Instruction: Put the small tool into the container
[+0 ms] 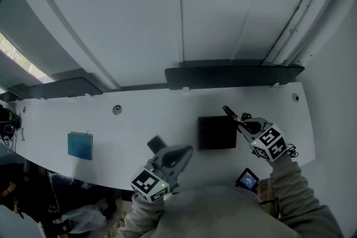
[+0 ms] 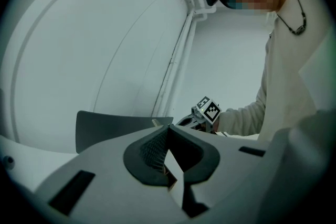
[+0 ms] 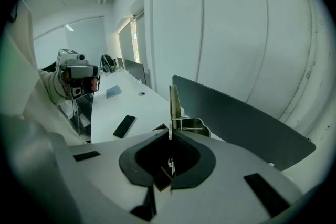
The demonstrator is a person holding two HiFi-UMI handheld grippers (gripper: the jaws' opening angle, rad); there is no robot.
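A black square container (image 1: 216,132) stands on the white desk (image 1: 139,120). My right gripper (image 1: 237,118) hovers at the container's upper right corner, tilted downward, shut on the small tool (image 1: 227,112). In the right gripper view the small tool (image 3: 173,101) is a thin metal strip sticking up out of the closed jaws of the right gripper (image 3: 169,132), with a bent metal part (image 3: 191,124) at its base. My left gripper (image 1: 185,150) is held level near the desk's front edge, left of the container. In its own view the left gripper (image 2: 168,129) has its jaws together with nothing in them.
A dark phone (image 1: 157,144) lies on the desk by my left gripper, and the phone (image 3: 125,126) also shows in the right gripper view. A blue pad (image 1: 80,145) lies far left, a round grommet (image 1: 117,110) beyond it. Dark divider panels (image 1: 234,74) line the desk's back edge.
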